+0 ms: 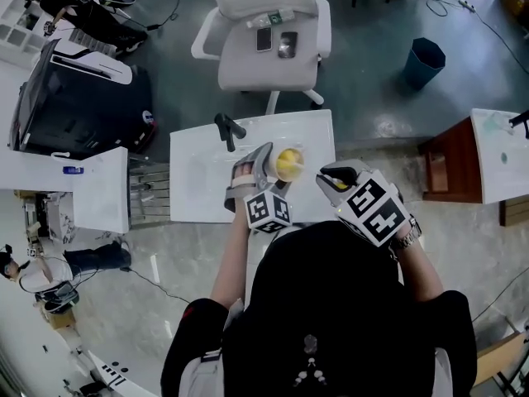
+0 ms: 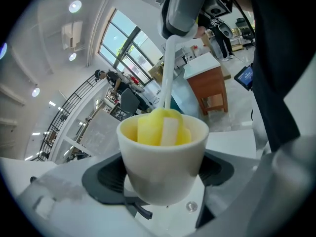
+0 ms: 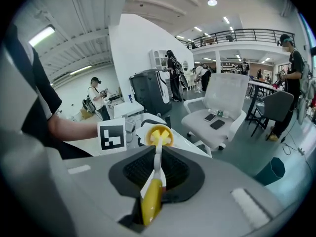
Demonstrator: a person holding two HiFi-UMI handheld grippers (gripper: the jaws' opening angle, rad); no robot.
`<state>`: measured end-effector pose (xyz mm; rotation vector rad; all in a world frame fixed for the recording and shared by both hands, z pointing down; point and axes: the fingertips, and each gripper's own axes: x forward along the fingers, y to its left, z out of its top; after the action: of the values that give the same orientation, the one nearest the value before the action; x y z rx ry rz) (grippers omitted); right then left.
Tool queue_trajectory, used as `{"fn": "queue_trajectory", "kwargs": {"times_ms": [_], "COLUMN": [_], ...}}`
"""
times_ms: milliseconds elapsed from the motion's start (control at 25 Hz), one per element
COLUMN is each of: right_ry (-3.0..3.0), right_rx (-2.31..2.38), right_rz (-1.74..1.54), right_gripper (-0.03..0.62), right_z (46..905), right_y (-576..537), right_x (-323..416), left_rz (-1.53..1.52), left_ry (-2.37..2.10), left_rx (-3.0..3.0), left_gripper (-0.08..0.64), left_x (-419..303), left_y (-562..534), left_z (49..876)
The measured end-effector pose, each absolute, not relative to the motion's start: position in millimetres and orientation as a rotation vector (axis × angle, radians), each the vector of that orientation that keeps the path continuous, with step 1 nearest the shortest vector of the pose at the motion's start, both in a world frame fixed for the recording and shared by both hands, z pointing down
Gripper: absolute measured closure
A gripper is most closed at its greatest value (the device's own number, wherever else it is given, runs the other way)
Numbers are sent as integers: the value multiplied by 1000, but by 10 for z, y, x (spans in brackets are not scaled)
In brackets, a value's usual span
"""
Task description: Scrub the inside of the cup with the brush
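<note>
My left gripper (image 2: 161,180) is clamping the white cup (image 2: 163,154) by its sides. My right gripper (image 3: 156,176) is pinching the brush (image 3: 157,158) handle, yellow sponge head filling the cup.

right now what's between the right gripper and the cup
Only the brush: its white stem runs from the right gripper to the cup, with the yellow head inside. The right gripper view shows it.

We've got a white office chair (image 1: 248,71) just past the white table (image 1: 198,179), with two phones (image 1: 264,39) and a bottle (image 1: 273,19) lying on its seat. Dark blue bin (image 1: 424,62) off to the right, brown wooden cabinet (image 1: 450,168) nearer us, and a big black case (image 1: 78,98) on the left.
</note>
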<state>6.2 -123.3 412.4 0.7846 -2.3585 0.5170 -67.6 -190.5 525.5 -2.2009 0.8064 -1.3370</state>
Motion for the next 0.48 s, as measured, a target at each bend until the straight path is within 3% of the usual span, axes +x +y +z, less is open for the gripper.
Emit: {"fn": "queue_trajectory", "kwargs": {"times_ms": [480], "right_ry": [-2293], "right_rx": [1030], "right_rz": [690], "right_gripper": [551], "right_z": [4271], "right_y": [-1293], "right_x": [146], "left_rz": [-1198], "left_ry": [732], "left_rx": [-2470], "left_gripper": [120], "left_x": [-524], "left_y": [-2115], "left_z": [5510]}}
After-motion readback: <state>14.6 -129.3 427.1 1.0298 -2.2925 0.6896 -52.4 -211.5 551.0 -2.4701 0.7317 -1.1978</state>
